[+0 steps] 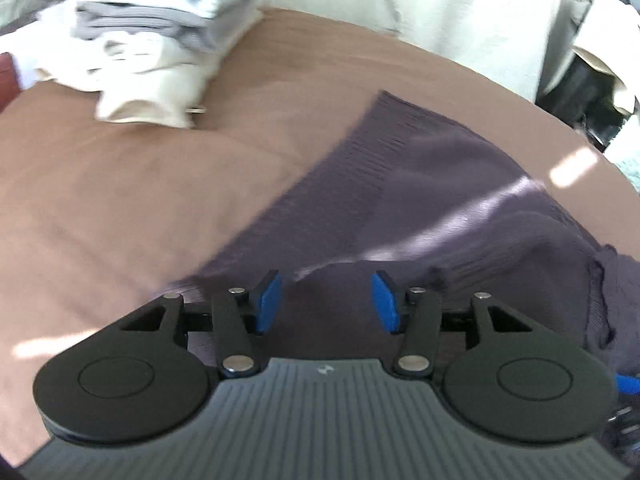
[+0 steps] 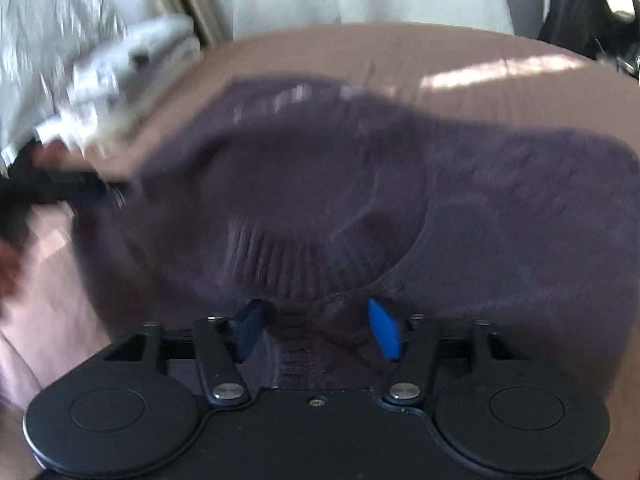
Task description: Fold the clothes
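A dark purple knit sweater (image 1: 432, 200) lies spread on the brown bed cover (image 1: 120, 200). My left gripper (image 1: 326, 302) is open, its blue pads (image 1: 268, 300) just above the sweater's near edge, nothing between them. In the right wrist view the same sweater (image 2: 360, 184) fills the middle, blurred by motion, with its ribbed collar near the fingers. My right gripper (image 2: 316, 330) is open, with a fold of the purple knit lying between its blue pads (image 2: 384, 328). The left gripper shows as a dark blurred shape (image 2: 80, 192) at the sweater's left edge.
A stack of folded white and grey clothes (image 1: 152, 32) sits at the far left of the bed, also blurred in the right wrist view (image 2: 120, 80). A white wall or curtain (image 1: 440, 8) stands behind. Dark items (image 1: 580, 92) lie off the bed at right.
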`<state>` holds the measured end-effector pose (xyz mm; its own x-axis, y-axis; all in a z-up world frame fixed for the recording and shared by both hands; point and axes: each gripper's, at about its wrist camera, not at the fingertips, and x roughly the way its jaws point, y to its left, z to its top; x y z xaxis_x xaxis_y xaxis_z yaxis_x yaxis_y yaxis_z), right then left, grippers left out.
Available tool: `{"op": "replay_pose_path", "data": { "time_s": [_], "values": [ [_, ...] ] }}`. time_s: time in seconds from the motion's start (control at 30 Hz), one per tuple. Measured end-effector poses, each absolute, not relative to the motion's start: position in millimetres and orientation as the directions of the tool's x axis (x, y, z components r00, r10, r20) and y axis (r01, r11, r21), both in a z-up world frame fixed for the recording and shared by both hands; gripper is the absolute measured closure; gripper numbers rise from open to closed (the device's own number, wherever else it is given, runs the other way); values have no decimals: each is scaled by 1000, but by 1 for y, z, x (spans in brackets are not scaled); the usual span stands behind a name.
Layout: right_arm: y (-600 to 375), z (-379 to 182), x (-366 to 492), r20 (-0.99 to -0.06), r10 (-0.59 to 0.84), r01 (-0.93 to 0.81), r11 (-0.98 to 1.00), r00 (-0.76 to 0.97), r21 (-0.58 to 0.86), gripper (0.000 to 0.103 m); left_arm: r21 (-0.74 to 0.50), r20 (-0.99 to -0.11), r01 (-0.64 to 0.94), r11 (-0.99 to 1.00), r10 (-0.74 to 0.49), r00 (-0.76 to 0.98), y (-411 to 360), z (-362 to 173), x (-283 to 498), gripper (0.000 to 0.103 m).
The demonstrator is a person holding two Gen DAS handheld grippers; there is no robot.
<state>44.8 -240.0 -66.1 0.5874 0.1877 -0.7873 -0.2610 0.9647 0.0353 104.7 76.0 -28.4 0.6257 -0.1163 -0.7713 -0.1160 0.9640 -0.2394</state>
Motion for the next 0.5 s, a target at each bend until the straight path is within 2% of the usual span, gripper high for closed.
{"op": "replay_pose_path", "data": {
  "time_s": [0.03, 0.1, 0.13, 0.3, 0.5],
  "values": [
    [-228, -75, 39, -782, 146, -288, 956, 606, -46, 32, -268, -759, -145, 953, -116, 640, 88, -26, 97, 41],
    [-202, -77, 23, -744, 59, -326, 920, 666, -219, 31, -341, -744, -205, 917, -130, 656, 113, -27, 88, 39],
    [-193, -71, 15, -722, 58, -332, 911, 690, -244, 32, -378, -746, -220, 899, -155, 648, 121, -30, 87, 39],
    [-172, -34, -18, -623, 223, -388, 911, 750, -140, 33, -453, -782, -251, 856, -245, 574, 126, -51, 86, 38],
    [-143, -33, -23, -638, 285, -478, 866, 715, -149, 33, -492, -765, -305, 815, -238, 599, 123, -52, 55, 36]
  ]
}}
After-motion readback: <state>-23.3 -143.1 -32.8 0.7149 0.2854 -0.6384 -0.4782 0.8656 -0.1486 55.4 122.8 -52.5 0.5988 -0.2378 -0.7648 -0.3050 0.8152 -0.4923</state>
